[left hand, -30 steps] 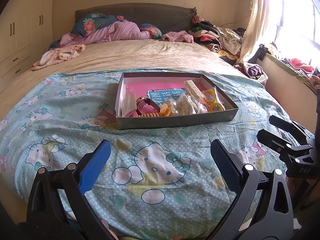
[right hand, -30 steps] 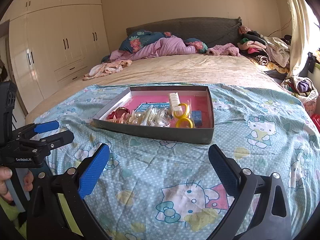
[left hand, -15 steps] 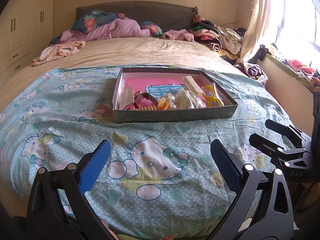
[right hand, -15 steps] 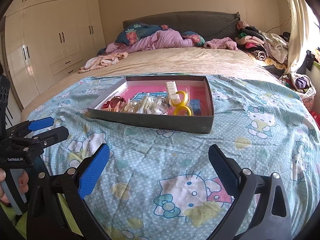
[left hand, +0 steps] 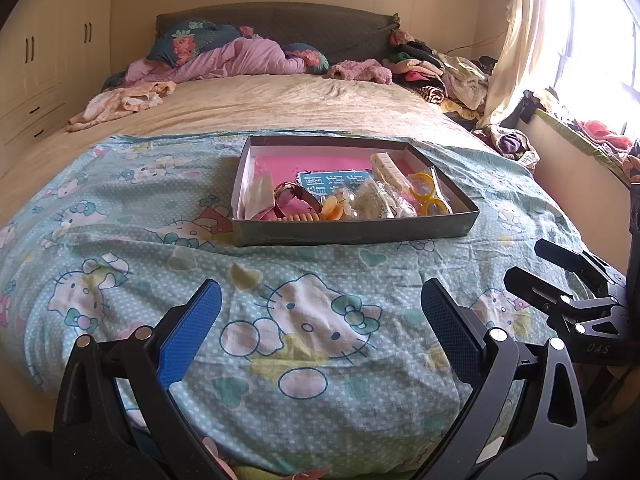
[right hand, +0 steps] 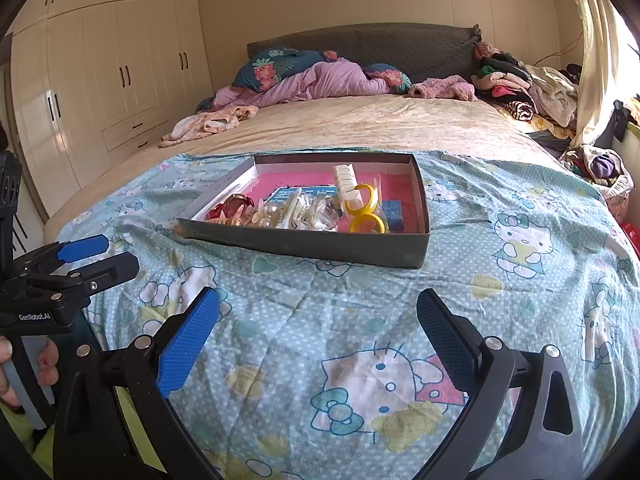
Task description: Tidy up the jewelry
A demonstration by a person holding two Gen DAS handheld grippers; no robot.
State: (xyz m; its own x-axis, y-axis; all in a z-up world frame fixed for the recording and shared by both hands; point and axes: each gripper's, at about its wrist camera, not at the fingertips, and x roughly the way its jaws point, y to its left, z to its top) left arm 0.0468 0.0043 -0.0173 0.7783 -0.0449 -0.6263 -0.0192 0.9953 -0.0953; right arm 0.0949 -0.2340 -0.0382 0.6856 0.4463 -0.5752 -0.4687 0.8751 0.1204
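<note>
A shallow grey box (left hand: 352, 233) with a pink floor sits on the Hello Kitty bedspread; it also shows in the right wrist view (right hand: 304, 244). It holds mixed jewelry: yellow rings (left hand: 428, 196) (right hand: 366, 216), a red bracelet (left hand: 294, 196) (right hand: 234, 205), a white comb-like piece (right hand: 347, 184), a blue card (left hand: 328, 182) and clear packets. My left gripper (left hand: 320, 316) is open and empty, well short of the box. My right gripper (right hand: 318, 320) is open and empty, also short of the box.
The teal bedspread (left hand: 120, 240) covers the bed's near half. Pillows and a purple duvet (left hand: 240, 56) lie at the headboard, clothes piles (left hand: 440, 72) at the right. Wardrobes (right hand: 100, 80) stand left, a window sill (left hand: 580, 140) right.
Both grippers have drawn slightly closer to the bed and box; the view has shifted a little. Both stay open and empty.
</note>
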